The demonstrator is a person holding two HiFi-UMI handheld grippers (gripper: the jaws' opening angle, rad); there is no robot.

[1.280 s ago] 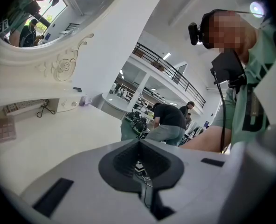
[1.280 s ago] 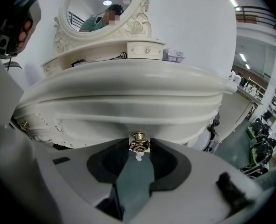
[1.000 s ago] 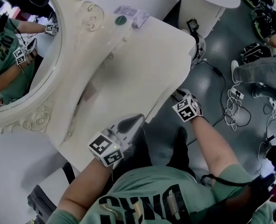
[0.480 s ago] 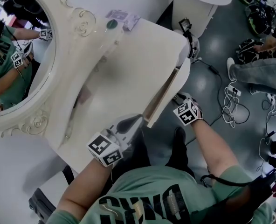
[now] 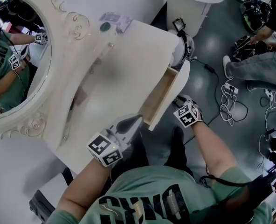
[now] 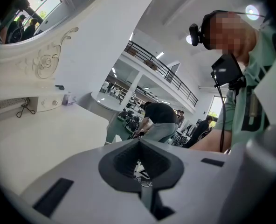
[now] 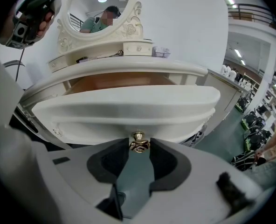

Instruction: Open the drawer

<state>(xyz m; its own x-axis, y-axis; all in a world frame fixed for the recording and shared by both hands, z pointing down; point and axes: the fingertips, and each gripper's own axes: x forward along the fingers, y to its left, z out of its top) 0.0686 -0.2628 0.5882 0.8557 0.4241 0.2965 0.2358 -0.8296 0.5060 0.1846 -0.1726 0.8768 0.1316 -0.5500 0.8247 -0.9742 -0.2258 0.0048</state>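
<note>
Drawer [image 5: 159, 97] slides further out because my right gripper [image 7: 139, 148] clamps its knob [image 7: 138, 141] to pull; left gripper [image 6: 139, 164] closed, empty.

The surface [image 5: 128, 64] is cream-painted and smooth, with a soft sheen. The drawer [image 5: 160, 96] front matches it, but inside it shows bare, matt, warm-brown wood. Its knob [image 7: 138, 142] is glossy brass-coloured metal. The mirror [image 5: 12, 55] is glass in a carved cream frame [image 5: 76, 21]. The right gripper [image 7: 139, 146] and left gripper [image 6: 139, 143] are pale matt plastic with dark, ribbed, rubbery-looking pads [image 6: 124, 160]. The floor [image 5: 208, 97] is grey and polished, catching reflections. The person's shirt [image 5: 147, 195] is green cloth.
</note>
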